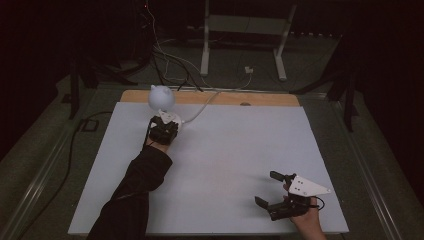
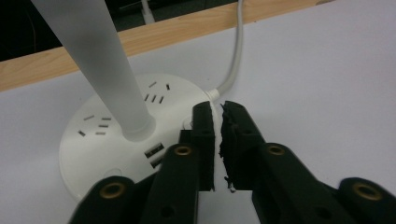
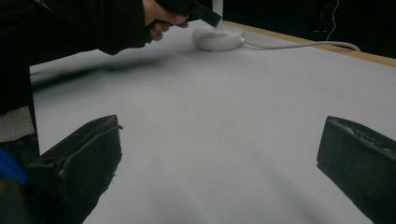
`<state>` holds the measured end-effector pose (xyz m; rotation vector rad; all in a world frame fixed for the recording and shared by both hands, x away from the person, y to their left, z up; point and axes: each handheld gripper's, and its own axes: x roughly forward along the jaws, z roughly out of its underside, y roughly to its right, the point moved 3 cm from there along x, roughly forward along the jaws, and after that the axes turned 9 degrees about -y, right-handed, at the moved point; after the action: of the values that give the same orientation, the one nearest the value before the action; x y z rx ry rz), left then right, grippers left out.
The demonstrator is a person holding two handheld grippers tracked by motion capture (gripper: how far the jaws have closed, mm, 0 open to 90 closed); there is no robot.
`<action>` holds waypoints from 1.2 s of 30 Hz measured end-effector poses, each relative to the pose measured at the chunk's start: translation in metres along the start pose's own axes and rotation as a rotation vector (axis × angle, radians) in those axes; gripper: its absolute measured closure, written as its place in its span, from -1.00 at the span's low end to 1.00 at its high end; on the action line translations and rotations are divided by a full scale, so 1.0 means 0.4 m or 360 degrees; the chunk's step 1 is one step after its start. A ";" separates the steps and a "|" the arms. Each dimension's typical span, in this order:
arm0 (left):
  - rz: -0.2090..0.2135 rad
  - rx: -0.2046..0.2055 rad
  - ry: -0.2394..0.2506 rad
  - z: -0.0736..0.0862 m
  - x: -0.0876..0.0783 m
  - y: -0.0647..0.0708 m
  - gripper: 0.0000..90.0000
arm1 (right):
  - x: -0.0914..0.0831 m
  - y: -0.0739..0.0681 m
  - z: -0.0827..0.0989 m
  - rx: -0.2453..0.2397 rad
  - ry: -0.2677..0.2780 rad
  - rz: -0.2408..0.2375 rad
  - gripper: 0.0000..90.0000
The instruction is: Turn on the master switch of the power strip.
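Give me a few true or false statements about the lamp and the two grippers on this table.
1. The left gripper is shut above the lamp base. True.
2. The right gripper is shut on a cable. False: its jaws stand wide apart over bare table.
3. The lamp base has sockets on top. True.
4. The lamp's white cable is unattached. False: it joins the base.

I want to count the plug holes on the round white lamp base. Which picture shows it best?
The left gripper view: the lamp base is close up, with its socket slots and two USB ports plain. In the high view the left tongs cover most of the base. The right gripper view shows it far off, small, with no holes visible.
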<state>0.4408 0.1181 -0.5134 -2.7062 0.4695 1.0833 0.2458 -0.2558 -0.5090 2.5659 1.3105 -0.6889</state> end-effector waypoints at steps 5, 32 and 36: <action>-0.0027 0.0008 0.0008 -0.008 0.008 -0.005 1.00 | 0.000 0.001 0.000 0.0000 0.0001 -0.0003 -1.00; -0.0198 0.0129 0.0005 -0.009 0.065 0.013 1.00 | -0.002 0.003 0.001 0.0010 0.0006 -0.0006 -1.00; -0.0212 0.0137 0.0008 -0.004 0.070 0.012 1.00 | -0.002 0.003 0.001 0.0009 0.0007 -0.0006 -1.00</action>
<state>0.4592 0.1072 -0.5318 -2.6238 0.3235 0.9979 0.2463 -0.2571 -0.5089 2.5716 1.3171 -0.6887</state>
